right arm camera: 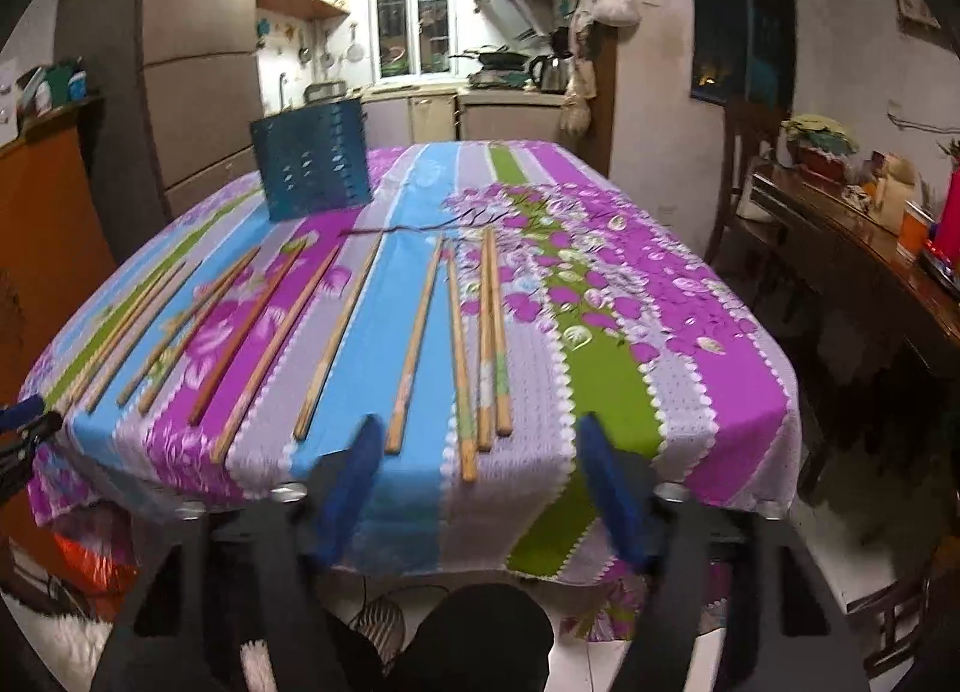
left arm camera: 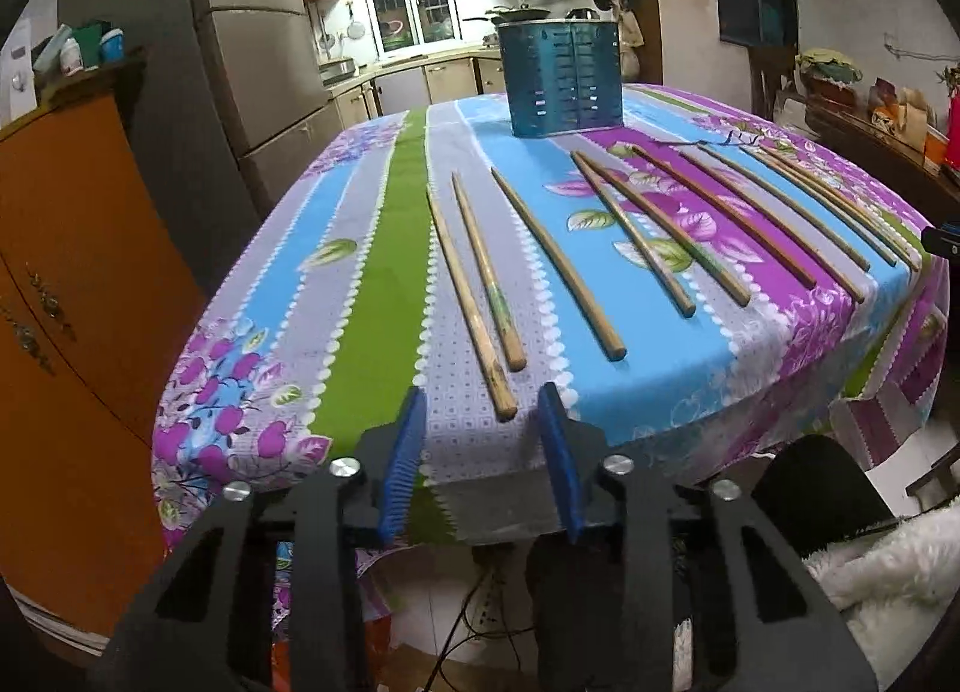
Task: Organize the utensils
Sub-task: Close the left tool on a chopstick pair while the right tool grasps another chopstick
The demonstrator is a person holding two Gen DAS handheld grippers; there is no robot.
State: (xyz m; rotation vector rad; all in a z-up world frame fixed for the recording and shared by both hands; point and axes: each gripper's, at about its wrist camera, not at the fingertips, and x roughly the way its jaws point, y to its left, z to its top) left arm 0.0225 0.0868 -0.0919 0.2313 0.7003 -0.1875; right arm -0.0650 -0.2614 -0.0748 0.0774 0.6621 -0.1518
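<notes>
chopsticks fanned out flat near the table edge, easy to pinch; holder waiting at the back; left gripper and right gripper both apart, holding nothing

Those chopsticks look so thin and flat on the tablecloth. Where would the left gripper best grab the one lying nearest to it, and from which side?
Probably at its thick near end, close to the table edge. The chopstick lies flat, pointing away toward the blue holder, so the left gripper should come down from above on the near side, one finger on each long side. Its jaws stand open with nothing between them.
</notes>
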